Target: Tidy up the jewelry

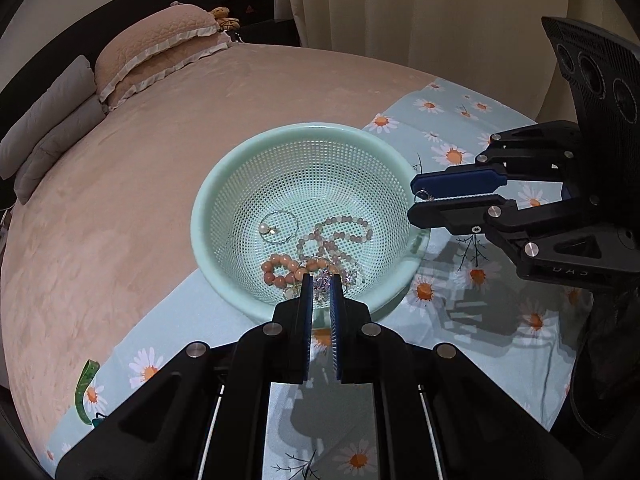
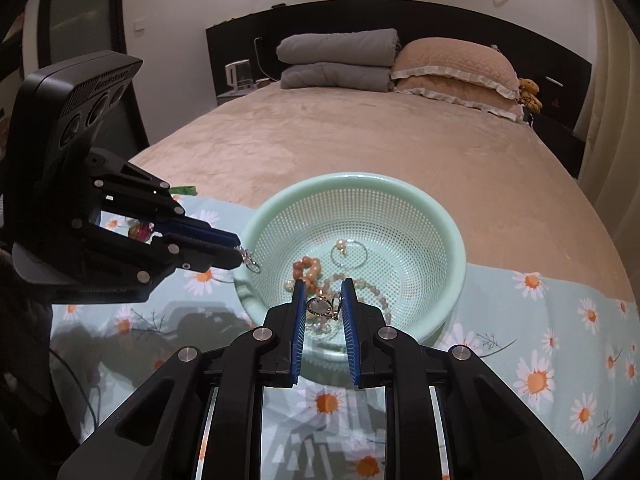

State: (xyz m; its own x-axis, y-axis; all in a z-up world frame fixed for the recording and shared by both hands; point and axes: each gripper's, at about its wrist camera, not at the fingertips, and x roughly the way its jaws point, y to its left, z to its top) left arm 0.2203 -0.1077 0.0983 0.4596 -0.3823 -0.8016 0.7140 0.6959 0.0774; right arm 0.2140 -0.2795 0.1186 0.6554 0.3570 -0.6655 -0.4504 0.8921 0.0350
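Holding beaded bracelets (image 1: 316, 248): mint colander (image 1: 224, 184)

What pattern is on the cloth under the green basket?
White daisies with orange centres on a pale blue cloth, clearest in the right wrist view.

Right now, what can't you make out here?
- Left wrist view: near floor of basket, hidden by left gripper jaws.
- Right wrist view: dangling piece in left gripper, too small to identify.
- Right wrist view: red object, mostly behind left gripper's linkage.
- Right wrist view: hooped piece in right gripper, blends into pile beneath.
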